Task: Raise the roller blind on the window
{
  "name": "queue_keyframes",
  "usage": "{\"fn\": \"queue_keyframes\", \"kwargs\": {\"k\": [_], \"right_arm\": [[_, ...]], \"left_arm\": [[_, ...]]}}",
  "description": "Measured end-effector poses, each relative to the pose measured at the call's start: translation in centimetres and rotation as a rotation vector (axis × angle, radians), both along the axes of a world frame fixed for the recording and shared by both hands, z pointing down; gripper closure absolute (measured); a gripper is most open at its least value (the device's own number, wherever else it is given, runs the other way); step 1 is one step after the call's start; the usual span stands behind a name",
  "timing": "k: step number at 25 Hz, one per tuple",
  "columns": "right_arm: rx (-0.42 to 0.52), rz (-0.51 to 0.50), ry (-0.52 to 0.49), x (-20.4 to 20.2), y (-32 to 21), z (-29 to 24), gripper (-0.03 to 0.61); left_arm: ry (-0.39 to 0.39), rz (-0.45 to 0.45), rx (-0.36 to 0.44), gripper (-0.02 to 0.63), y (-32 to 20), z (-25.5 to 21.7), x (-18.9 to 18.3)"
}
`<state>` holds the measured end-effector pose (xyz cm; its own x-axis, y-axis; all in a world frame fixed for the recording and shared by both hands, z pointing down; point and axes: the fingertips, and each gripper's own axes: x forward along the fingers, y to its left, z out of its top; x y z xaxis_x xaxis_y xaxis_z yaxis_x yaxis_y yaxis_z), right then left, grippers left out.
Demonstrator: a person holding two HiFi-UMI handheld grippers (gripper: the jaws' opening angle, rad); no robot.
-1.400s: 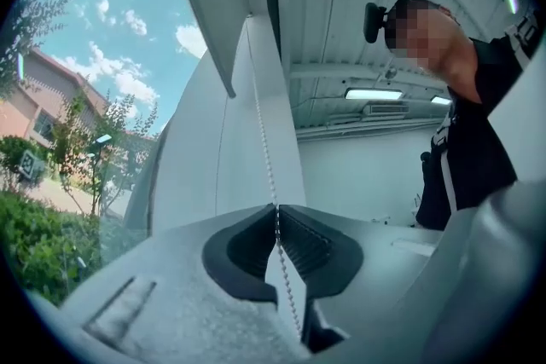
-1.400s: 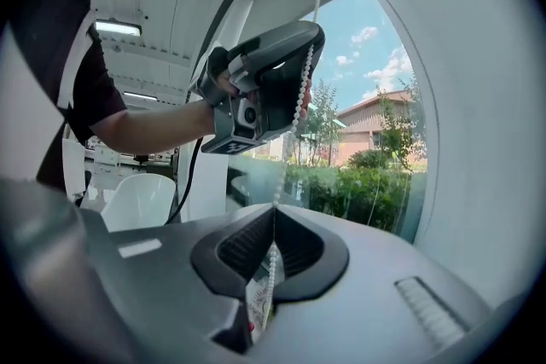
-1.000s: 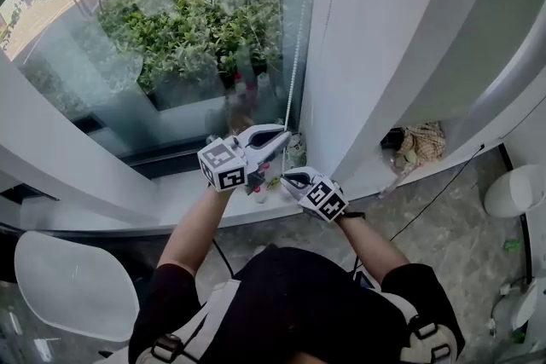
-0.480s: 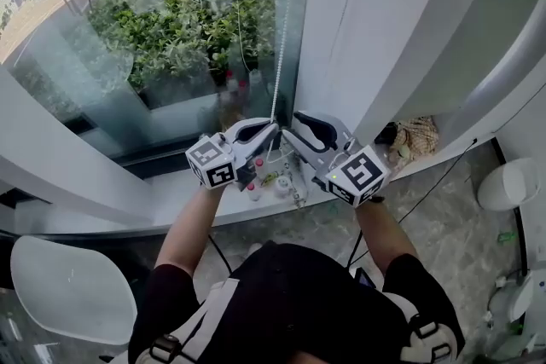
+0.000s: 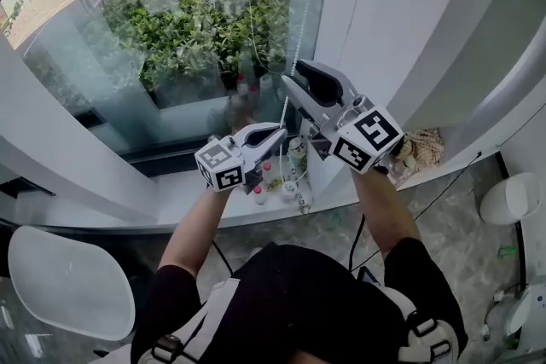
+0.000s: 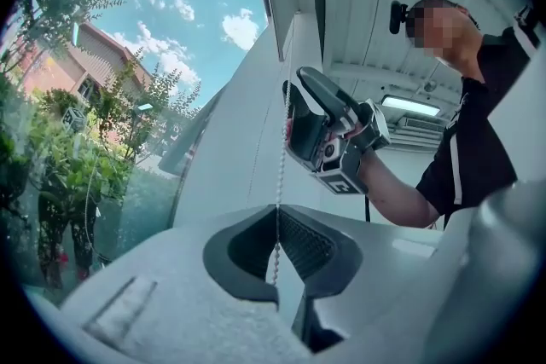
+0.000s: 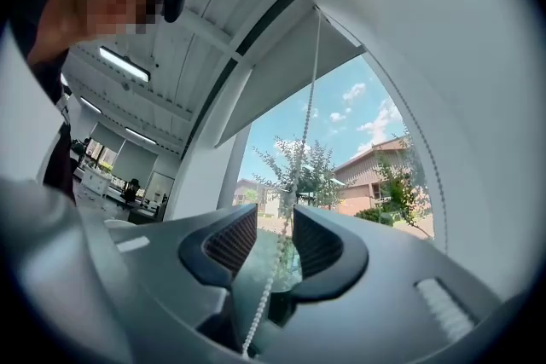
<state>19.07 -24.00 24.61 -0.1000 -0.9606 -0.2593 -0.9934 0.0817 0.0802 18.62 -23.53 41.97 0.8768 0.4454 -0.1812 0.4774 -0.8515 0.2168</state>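
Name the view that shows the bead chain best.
Right gripper view: the chain runs unbroken from overhead down to the lens. Left gripper view shows a short stretch pinched in the left tongs; head view, only a faint line.

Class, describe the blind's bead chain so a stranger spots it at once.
Start at the big window, then its right edge by the white pillar. A thin white bead chain hangs there, pinched in the left tool; unlike the small bottles below, it is a slender beaded line.

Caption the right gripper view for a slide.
Right gripper, jaws apart but just closing in, straddles the blind's bead chain.
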Motion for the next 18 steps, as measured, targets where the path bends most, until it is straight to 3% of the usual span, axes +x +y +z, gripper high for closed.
{"fn": "queue_keyframes", "kwargs": {"k": [3,6,9,14,18], "right_arm": [[0.014,-0.007,0.001,0.0,-0.6,-1.3,0.459],[0.028,-0.003,0.000,0.0,-0.6,-1.6,0.554],[0.043,0.007,0.006,0.1,-0.4,-1.6,0.567],[0.059,0.071,0.097,-0.2,0.2,-1.0,0.568],[0.016,0.094,0.075,0.1,0.5,2.6,0.568]], "left_arm": [[0.002,-0.003,0.006,0.604,0.0,-0.1,-0.3],[0.013,-0.013,0.020,0.604,0.1,-0.1,-0.5],[0.018,-0.015,0.007,0.604,0.0,-0.1,-0.7],[0.008,-0.005,-0.011,0.604,0.4,0.4,-0.4],[-0.072,-0.017,-0.010,0.604,0.6,4.1,0.1]]}}
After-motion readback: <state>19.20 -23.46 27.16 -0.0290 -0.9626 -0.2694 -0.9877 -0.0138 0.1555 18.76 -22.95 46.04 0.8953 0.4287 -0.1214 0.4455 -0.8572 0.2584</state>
